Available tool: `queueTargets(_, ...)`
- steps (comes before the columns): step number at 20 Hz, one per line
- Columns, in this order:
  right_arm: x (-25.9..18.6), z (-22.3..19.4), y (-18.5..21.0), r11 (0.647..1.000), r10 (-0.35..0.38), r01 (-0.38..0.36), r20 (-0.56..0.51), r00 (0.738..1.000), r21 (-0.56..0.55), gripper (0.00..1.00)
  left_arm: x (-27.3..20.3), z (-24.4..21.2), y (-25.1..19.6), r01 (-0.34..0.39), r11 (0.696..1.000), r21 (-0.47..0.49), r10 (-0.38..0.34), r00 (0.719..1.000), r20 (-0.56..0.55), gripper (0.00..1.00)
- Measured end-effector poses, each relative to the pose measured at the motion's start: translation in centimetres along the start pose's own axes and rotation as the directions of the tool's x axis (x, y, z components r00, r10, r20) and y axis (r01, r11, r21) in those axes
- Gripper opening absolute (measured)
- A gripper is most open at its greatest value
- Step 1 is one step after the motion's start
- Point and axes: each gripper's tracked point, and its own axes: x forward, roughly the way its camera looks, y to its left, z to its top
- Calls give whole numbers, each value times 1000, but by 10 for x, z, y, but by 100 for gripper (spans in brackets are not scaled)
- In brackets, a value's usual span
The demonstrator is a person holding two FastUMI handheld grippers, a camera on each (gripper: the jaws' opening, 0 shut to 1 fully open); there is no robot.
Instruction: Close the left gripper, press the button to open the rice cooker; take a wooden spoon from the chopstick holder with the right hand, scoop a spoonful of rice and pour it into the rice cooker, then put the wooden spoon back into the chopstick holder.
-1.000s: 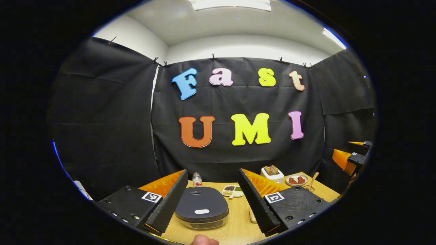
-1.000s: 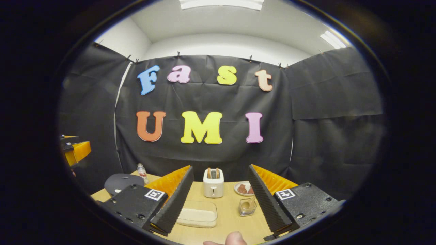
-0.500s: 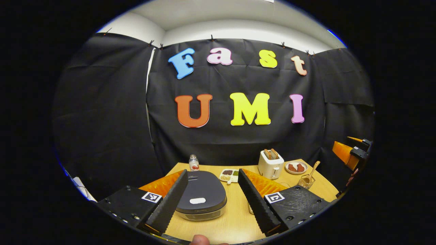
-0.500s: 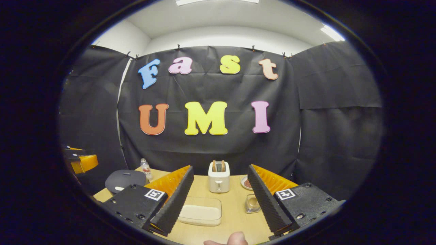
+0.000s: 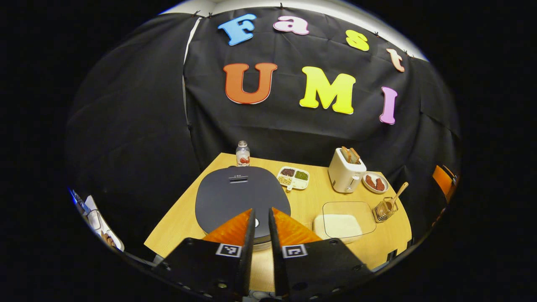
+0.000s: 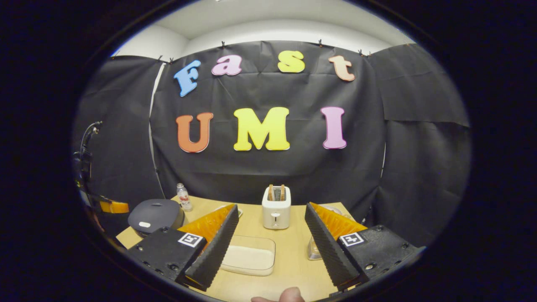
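The rice cooker (image 5: 241, 193) has a dark, round lid that is down, and it stands at the left of the wooden table (image 5: 180, 218). My left gripper (image 5: 261, 213) hovers above the cooker's front edge, its fingers shut with nothing between them. A small white button (image 5: 256, 222) shows in the slit between them. The wire chopstick holder (image 5: 382, 209) holds a wooden spoon (image 5: 398, 191) at the table's right. A glass dish of rice (image 5: 340, 223) lies beside it. My right gripper (image 6: 270, 207) is open above the rice dish (image 6: 249, 259). Its right finger partly hides the holder (image 6: 312, 249).
A white toaster (image 6: 276, 207) with bread stands at the back, with a small plate (image 5: 374, 182) of red pieces next to it. A divided dish (image 5: 293, 176) and a small bottle (image 5: 242, 154) sit behind the cooker. A thumb (image 6: 289, 295) shows at the bottom.
My left gripper's fingers have closed from wide open. It has risen and tilted down over the cooker. The right gripper has drifted only slightly and stays open.
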Motion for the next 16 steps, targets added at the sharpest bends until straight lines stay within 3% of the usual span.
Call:
queueTargets(1,3,1,-3,1000,-5,5,-2,1000,2,100,5,-6,1,4,1000,-6,-4,999,-38,14)
queueTargets(2,5,1,-7,1000,-10,10,-3,1000,4,100,10,-11,5,2,1000,-10,-2,998,-68,14)
queueTargets(3,7,0,-9,1000,-13,13,-6,1000,6,100,19,-16,14,-24,999,-22,22,997,-80,0)
queueTargets(7,12,-11,-16,1000,-11,12,-47,999,19,99,40,-36,19,-7,998,-65,-5,983,-186,0)
queueTargets(14,17,-26,-33,998,-48,52,-88,995,38,99,62,-56,30,-21,993,-116,-12,962,-274,0)
queueTargets(15,17,-24,-34,998,-54,57,-79,995,38,99,61,-53,30,-13,992,-125,-19,967,-253,7)
queueTargets(16,17,-22,-34,998,-58,60,-70,996,36,100,64,-57,30,-10,991,-131,-26,963,-270,0)
